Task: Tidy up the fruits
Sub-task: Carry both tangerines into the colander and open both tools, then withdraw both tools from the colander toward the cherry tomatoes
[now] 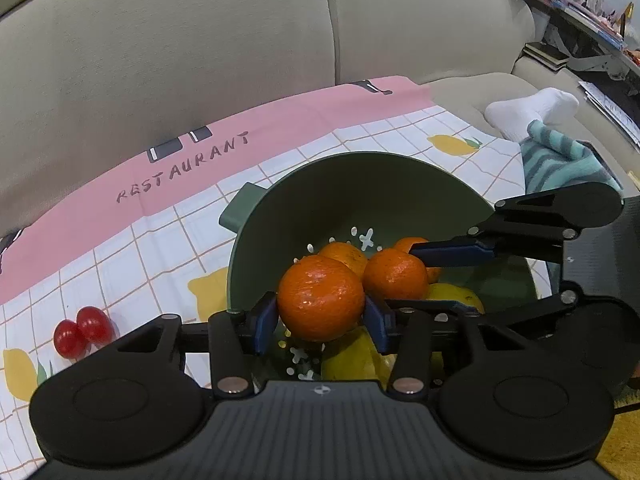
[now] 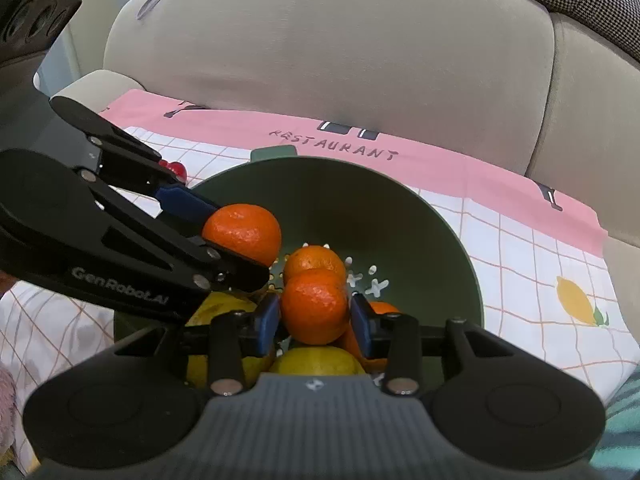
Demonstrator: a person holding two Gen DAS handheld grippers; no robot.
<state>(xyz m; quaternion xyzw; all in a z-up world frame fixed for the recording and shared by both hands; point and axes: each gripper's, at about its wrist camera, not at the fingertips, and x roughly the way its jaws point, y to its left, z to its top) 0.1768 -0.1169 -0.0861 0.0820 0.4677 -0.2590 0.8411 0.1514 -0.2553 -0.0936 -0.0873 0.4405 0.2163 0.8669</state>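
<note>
Both grippers are over the green colander (image 1: 360,196), which sits on a pink-and-white checked cloth (image 1: 132,248) spread over a beige sofa (image 1: 180,40). The left gripper (image 1: 321,318) has its blue jaws clamped on an orange (image 1: 321,298), one pad on each side of the fruit; in the right wrist view the same orange (image 2: 243,232) is held above the colander's interior, near its left wall. The right gripper (image 2: 315,320) likewise has its jaws closed on a second orange (image 2: 314,306), pads touching both flanks; this fruit is in the middle of the colander, above the others. Left in the colander: an orange (image 2: 314,262) just behind the held one, another (image 2: 382,308) partly hidden by the right pad, and yellow lemons (image 2: 316,360) underneath, at the near side. White star- and slot-shaped drain holes (image 2: 376,286) show on the colander's floor. Two red cherry tomatoes (image 1: 82,330) lie touching each other on the cloth, to the left of the colander and well apart from it. A white sock (image 1: 532,110) and a teal striped fabric (image 1: 560,160) sit at the cloth's far right edge.
</note>
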